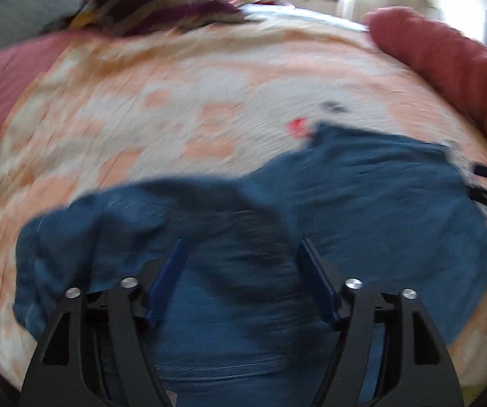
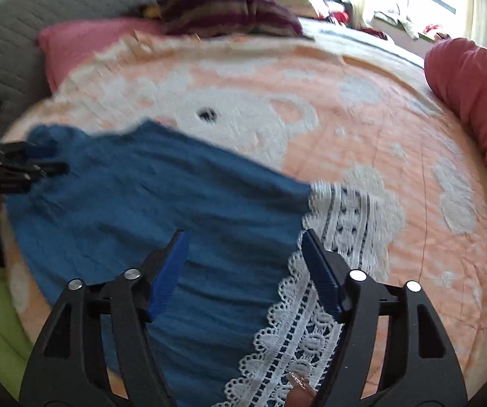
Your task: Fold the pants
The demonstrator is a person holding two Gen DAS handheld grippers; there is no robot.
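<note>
Pants (image 2: 148, 210), blue with a white lace hem (image 2: 311, 322), lie folded on the bed (image 2: 362, 129). Left gripper (image 1: 241, 268) and right gripper (image 2: 245, 264) both stand wide, holding nothing. Fold appears released; next move calls for regrasping an edge.

- The left gripper (image 1: 240, 247) points steeply downward, its blue-padded jaws spread wide with nothing pinched between them.
- The right gripper (image 2: 243, 237) tilts down likewise, jaws parted and gripping nothing.
- Both views are motion-blurred.
</note>
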